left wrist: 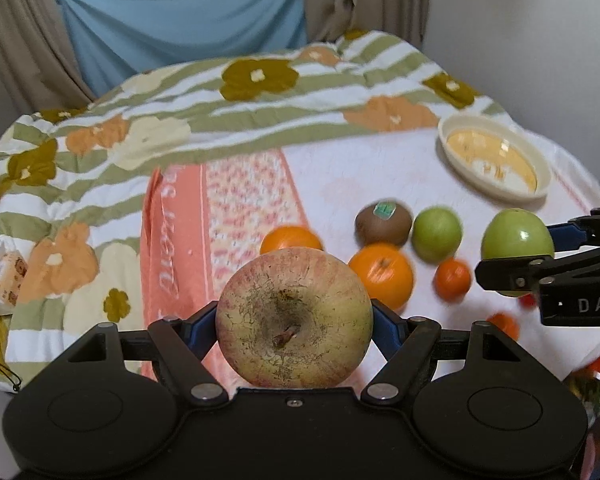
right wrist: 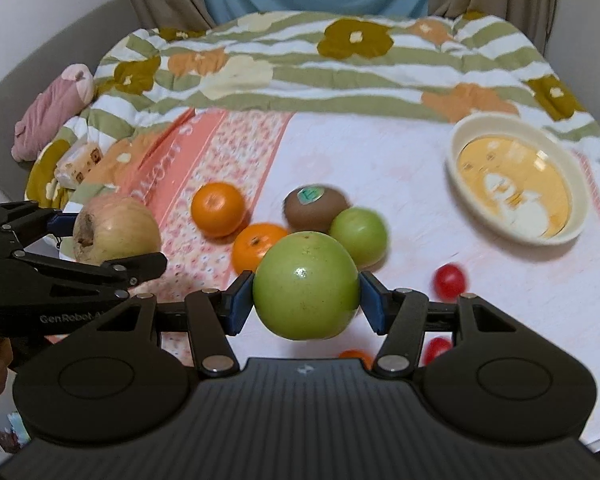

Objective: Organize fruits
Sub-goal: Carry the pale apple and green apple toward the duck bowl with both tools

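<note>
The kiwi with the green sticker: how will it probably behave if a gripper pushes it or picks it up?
The kiwi is egg-shaped and lies on its side, so a push would probably make it wobble, not roll straight. It touches a green apple, so a push may shift that too. Its dull brown skin suggests little slip.

White letters "DAS" stand on the black body of the right gripper (left wrist: 516, 268), cut off by the picture's edge, and "GenRobot.A" (its end hidden behind the nearer gripper) stands in pale print on the body of the left gripper (right wrist: 140, 264). The salmon band of the towel (left wrist: 172, 248), left of the kiwi (left wrist: 383, 224), carries woven white lettering seen upside down, too blurred to read. The kiwi bears a small green sticker (right wrist: 309, 194) whose print cannot be made out.
</note>
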`<action>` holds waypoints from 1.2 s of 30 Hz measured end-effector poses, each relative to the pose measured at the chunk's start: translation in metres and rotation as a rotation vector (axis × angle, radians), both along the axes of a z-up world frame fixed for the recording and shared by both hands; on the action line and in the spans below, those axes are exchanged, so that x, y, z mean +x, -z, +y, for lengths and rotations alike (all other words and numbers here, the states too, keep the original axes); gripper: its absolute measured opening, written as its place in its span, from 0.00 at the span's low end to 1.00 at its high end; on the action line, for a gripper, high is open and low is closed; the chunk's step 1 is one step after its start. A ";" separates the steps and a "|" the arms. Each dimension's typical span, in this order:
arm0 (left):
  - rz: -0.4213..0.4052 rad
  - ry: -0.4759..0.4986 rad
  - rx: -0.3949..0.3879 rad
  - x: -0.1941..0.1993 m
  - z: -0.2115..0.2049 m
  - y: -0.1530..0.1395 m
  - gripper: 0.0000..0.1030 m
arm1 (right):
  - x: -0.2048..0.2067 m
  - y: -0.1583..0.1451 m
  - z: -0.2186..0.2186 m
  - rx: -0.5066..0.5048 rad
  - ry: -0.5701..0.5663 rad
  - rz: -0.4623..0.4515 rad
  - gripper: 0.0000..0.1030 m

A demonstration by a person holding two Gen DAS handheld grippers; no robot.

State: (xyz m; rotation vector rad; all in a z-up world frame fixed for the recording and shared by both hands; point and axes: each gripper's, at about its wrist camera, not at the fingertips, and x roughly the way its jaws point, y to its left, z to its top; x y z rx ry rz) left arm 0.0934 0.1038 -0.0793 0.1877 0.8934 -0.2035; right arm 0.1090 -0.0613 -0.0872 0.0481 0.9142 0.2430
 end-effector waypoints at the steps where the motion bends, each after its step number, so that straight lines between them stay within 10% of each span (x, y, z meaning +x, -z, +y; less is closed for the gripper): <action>1: -0.004 -0.015 -0.004 -0.001 -0.006 -0.005 0.78 | 0.000 -0.005 -0.007 0.001 -0.007 -0.005 0.69; 19: -0.087 -0.115 -0.112 0.029 -0.166 -0.046 0.78 | 0.050 -0.049 -0.203 -0.031 -0.030 -0.127 0.69; 36: -0.040 0.001 -0.107 0.161 -0.265 0.003 0.78 | 0.163 -0.015 -0.290 -0.032 0.032 -0.103 0.69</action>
